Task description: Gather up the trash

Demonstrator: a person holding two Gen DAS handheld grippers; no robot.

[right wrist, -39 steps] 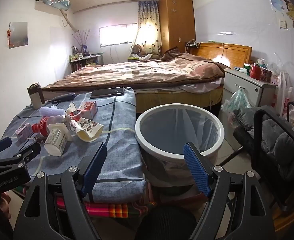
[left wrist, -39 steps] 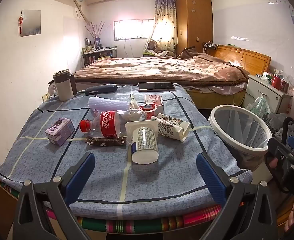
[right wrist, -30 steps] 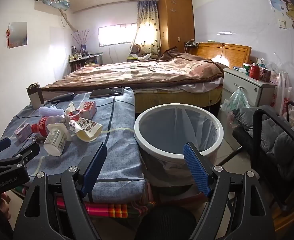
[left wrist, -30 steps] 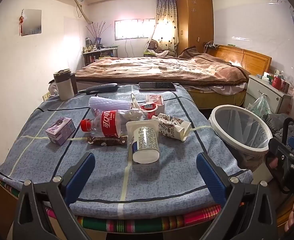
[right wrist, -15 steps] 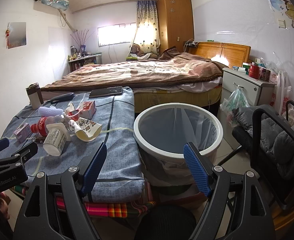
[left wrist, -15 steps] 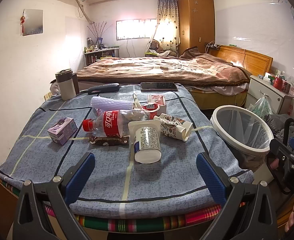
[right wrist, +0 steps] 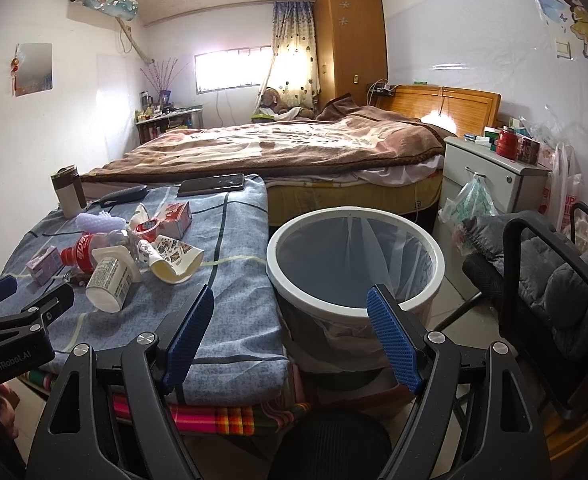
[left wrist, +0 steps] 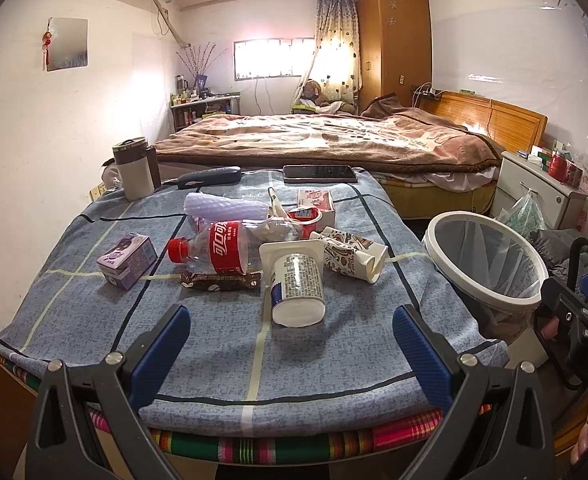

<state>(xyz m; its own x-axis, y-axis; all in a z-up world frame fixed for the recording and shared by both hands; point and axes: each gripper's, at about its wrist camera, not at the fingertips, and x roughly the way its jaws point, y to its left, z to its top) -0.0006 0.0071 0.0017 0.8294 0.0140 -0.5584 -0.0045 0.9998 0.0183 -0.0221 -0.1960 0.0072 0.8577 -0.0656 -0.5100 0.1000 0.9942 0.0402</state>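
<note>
Both the left gripper (left wrist: 290, 344) and the right gripper (right wrist: 290, 334) hang wide open, empty. Trash clusters mid-table: a cola bottle (left wrist: 230, 246), yogurt cup (left wrist: 297, 284), crushed paper cup (left wrist: 351, 254). The lined bin (right wrist: 353, 264) stands just beside the table (left wrist: 214, 352); its base is hidden.

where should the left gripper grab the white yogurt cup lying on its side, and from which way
Grip the yogurt cup across its round body, midway along. It lies on its side with its base toward the open left gripper, so come straight in from the near edge, a finger on each side, avoiding the wide square rim.
</note>
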